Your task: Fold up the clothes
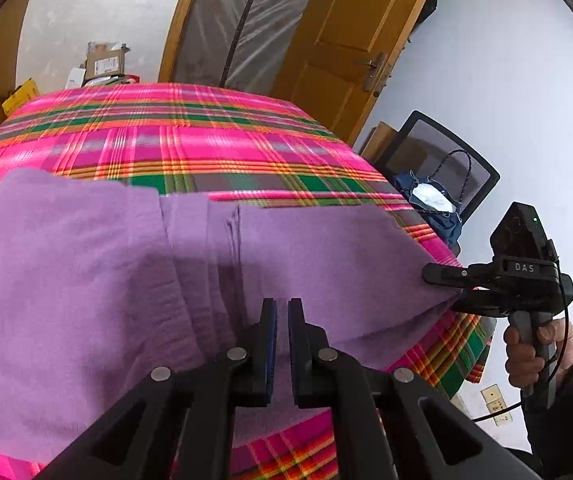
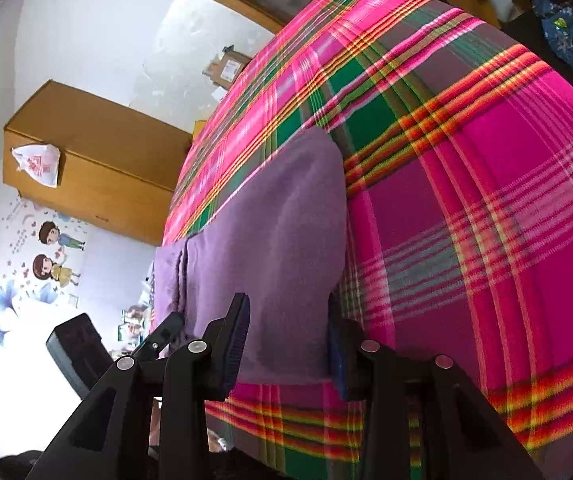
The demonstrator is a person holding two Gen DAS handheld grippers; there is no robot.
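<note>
A bright pink plaid cloth [image 1: 190, 132] covers the bench. On its near edge lies 1 purple garment [image 1: 98, 280]. The right hand-held gripper [image 2: 288, 344] clamps its corner; the left hand-held gripper [image 1: 282, 350] hovers above it, jaws nearly closed, empty.

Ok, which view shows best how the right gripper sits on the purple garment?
The left wrist view: it shows the right gripper side-on, fingers either side of the purple garment edge. The right wrist view shows only fabric between its own fingers.

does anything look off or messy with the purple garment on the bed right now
Nothing stands out. The purple garment lies partly folded on the plaid cover; its right corner sits between the right gripper fingers.
</note>
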